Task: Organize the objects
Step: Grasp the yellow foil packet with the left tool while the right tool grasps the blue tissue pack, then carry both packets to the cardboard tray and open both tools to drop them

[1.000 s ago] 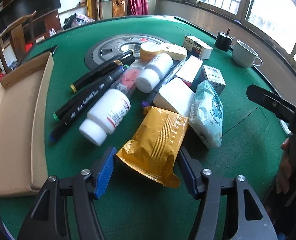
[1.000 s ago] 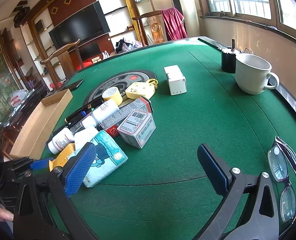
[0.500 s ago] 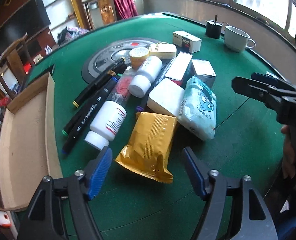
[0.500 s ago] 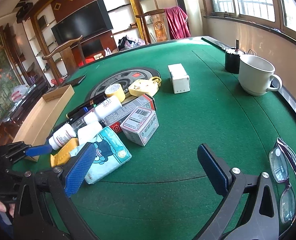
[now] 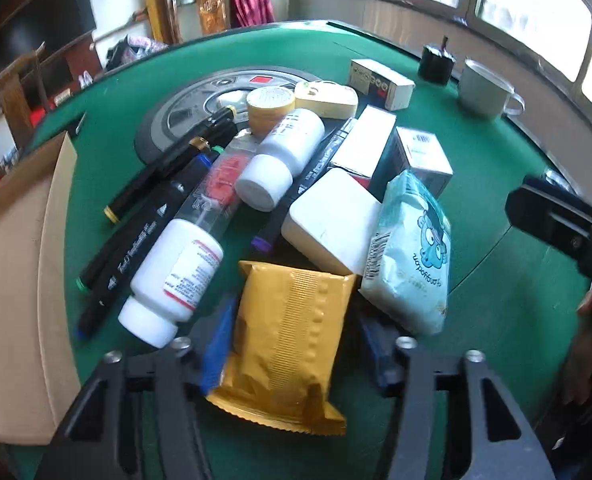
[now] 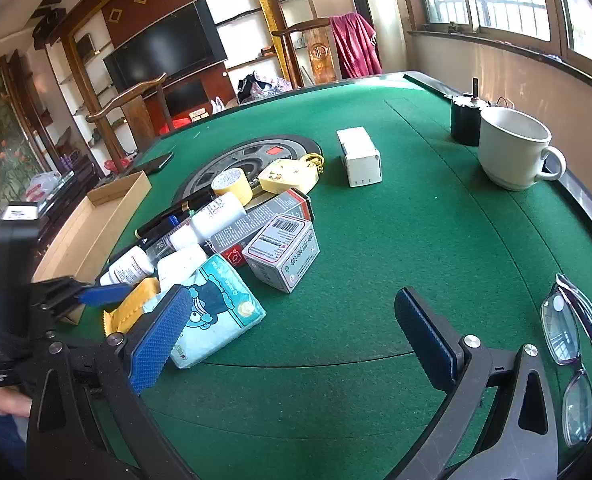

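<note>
A pile of objects lies on the green table: a yellow foil packet, a white pill bottle, a second white bottle, black markers, a white box and a light blue tissue pack. My left gripper is open, its blue pads on either side of the yellow packet. My right gripper is open and empty, low over the felt beside the tissue pack.
A cardboard tray lies left of the pile. A tape roll, a yellow case, small boxes, a mug and a black holder stand farther back. Glasses lie at the right edge.
My left gripper has moved forward over the yellow packet, so its pads now flank the packet. My right gripper has stayed nearly still.
</note>
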### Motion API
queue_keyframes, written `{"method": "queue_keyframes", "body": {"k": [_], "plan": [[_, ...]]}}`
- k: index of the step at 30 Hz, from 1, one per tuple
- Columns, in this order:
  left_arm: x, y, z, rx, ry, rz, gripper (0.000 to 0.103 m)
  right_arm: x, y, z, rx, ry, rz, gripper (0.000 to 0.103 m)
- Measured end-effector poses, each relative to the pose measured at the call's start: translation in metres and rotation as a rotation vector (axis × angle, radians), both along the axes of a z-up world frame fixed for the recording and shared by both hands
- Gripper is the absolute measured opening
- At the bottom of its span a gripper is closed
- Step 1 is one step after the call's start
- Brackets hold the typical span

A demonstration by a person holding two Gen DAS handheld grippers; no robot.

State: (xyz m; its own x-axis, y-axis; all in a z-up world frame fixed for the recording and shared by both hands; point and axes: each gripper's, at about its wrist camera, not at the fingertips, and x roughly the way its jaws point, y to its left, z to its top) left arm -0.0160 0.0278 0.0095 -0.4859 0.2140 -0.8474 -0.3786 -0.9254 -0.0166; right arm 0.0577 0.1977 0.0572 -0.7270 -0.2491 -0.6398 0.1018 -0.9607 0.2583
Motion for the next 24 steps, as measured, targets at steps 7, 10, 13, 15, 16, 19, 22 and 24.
{"method": "queue_keyframes", "body": {"k": [7,10,13,15,16,19,22,24], "plan": [[0.025,-0.028,0.001,0.024,0.011,0.067,0.046,-0.008,0.015,-0.005,-0.149,-0.065,-0.001,0.102],[0.031,-0.040,0.001,0.023,0.017,0.091,0.046,-0.011,0.018,-0.012,-0.325,-0.134,0.036,0.102],[0.035,-0.046,0.001,0.026,0.021,0.098,0.046,-0.016,0.000,-0.017,-0.348,-0.198,0.085,0.102],[0.038,-0.049,0.001,0.032,0.022,0.097,0.046,-0.017,-0.017,-0.014,-0.278,-0.187,0.113,0.102],[0.040,-0.050,0.001,0.034,0.022,0.095,0.046,-0.018,-0.025,-0.010,-0.228,-0.175,0.137,0.102],[0.041,-0.051,0.001,0.041,0.025,0.094,0.046,-0.022,-0.046,0.005,-0.032,-0.103,0.208,0.102],[0.041,-0.050,0.001,0.039,0.030,0.095,0.046,-0.035,-0.061,0.005,0.116,-0.107,0.327,0.102],[0.041,-0.049,0.001,0.033,0.033,0.095,0.046,-0.043,-0.063,0.002,0.125,-0.115,0.369,0.102]]}}
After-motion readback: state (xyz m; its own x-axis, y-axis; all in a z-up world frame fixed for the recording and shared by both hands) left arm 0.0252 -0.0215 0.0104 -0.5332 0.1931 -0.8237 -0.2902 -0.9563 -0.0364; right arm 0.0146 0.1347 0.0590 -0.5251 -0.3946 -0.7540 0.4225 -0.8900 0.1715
